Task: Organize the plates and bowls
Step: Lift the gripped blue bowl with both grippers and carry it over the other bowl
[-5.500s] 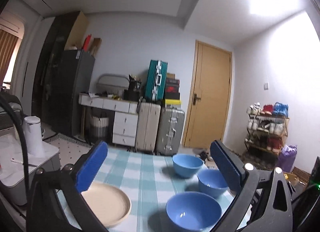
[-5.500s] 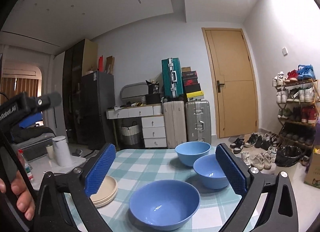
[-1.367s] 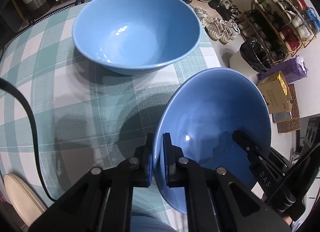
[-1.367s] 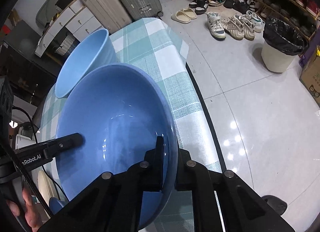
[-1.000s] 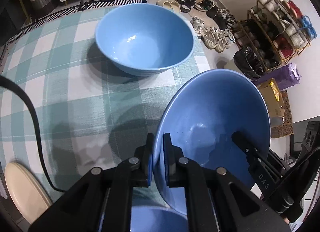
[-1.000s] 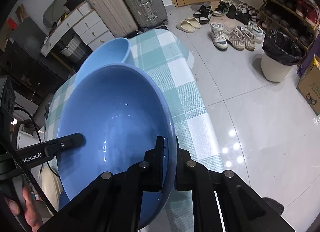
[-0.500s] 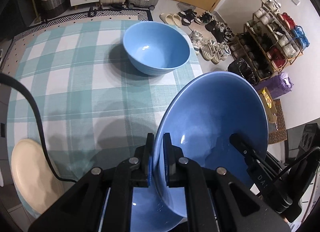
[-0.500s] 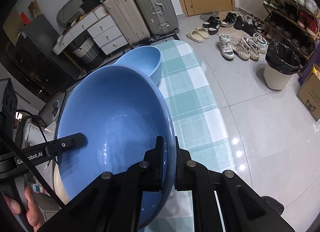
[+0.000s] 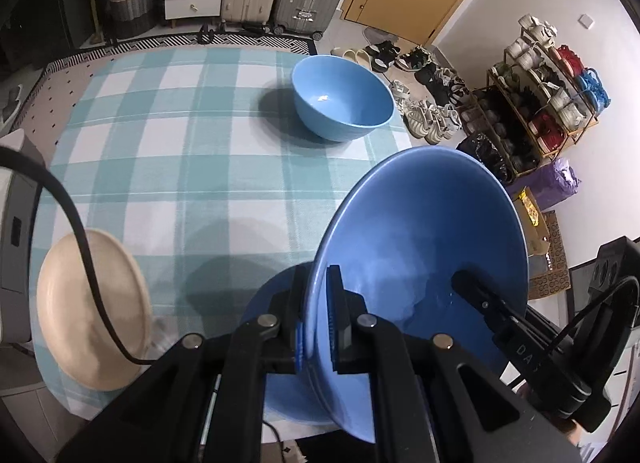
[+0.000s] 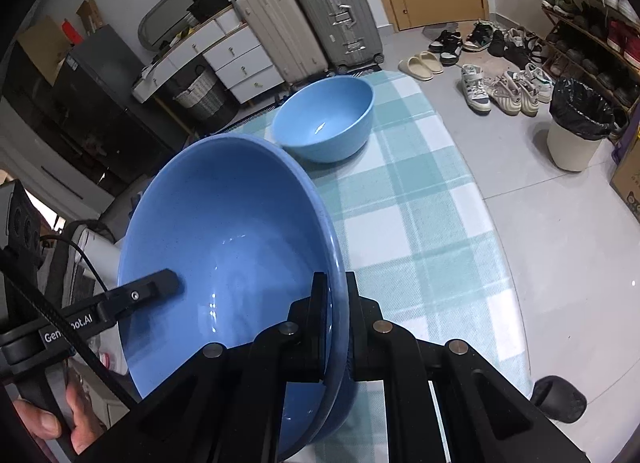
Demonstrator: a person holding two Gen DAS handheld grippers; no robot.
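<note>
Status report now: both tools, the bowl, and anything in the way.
Left tool and right tool shut on opposite rims of the held blue bowl, above a second bowl. Third bowl sits apart. Nothing in the way.

The left tool (image 10: 148, 295) reads "Gen…oot.AI", partly hidden; the right tool (image 9: 520, 347) shows "DA".
</note>
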